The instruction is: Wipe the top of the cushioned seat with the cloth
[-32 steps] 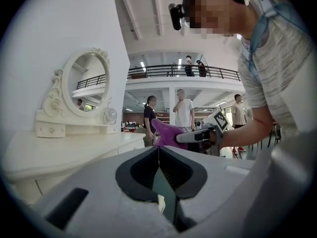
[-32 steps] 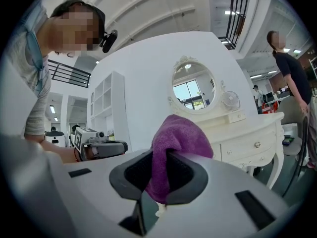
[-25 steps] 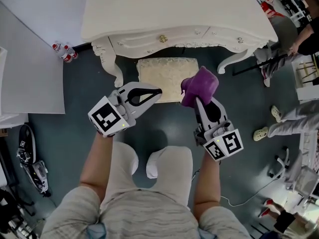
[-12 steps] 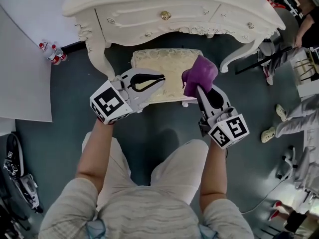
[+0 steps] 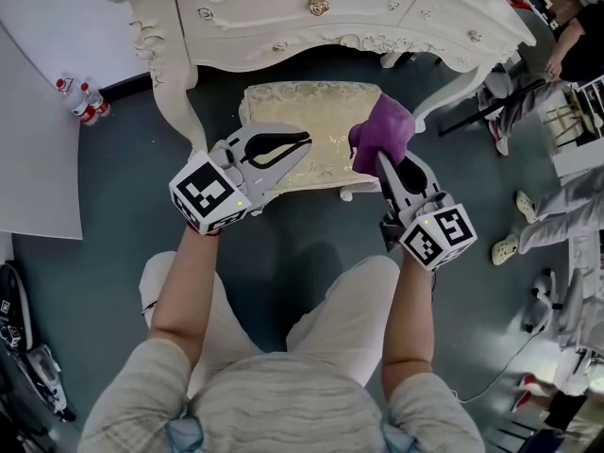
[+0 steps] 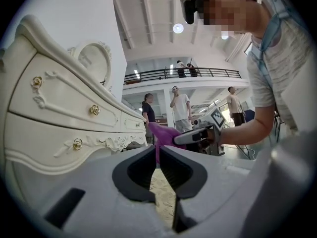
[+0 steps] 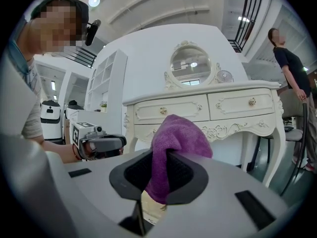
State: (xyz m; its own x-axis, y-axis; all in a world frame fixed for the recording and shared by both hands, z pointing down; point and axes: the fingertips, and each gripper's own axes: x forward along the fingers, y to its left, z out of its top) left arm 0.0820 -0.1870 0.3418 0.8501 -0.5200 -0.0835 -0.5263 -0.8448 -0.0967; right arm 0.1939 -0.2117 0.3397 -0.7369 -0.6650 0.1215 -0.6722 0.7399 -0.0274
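- Small bottles (image 5: 75,97) with red caps stand on the dark floor well left of the cushioned seat (image 5: 311,111).
- The left gripper (image 5: 304,142) hangs over the seat's front left part. It points across the seat towards its right end. Its jaws are pressed together with nothing between them.
- The cushioned seat is cream, patterned and rectangular. Its long axis runs left to right in the head view, parallel to the front of the dressing table (image 5: 311,17) that stands just behind the seat and partly above it.
- The cloth (image 5: 384,132) is purple and bunched into a lump over the seat's right end. It sticks out past the jaw tips, away from the person and towards the back of the seat. Whether it touches the seat top I cannot tell.
- The right gripper (image 5: 382,159) is at the seat's front right corner. It points towards the back of the seat, its jaws pinching the cloth's lower folds.
- A bystander's legs (image 5: 557,229) and light shoes are well right of the seat.
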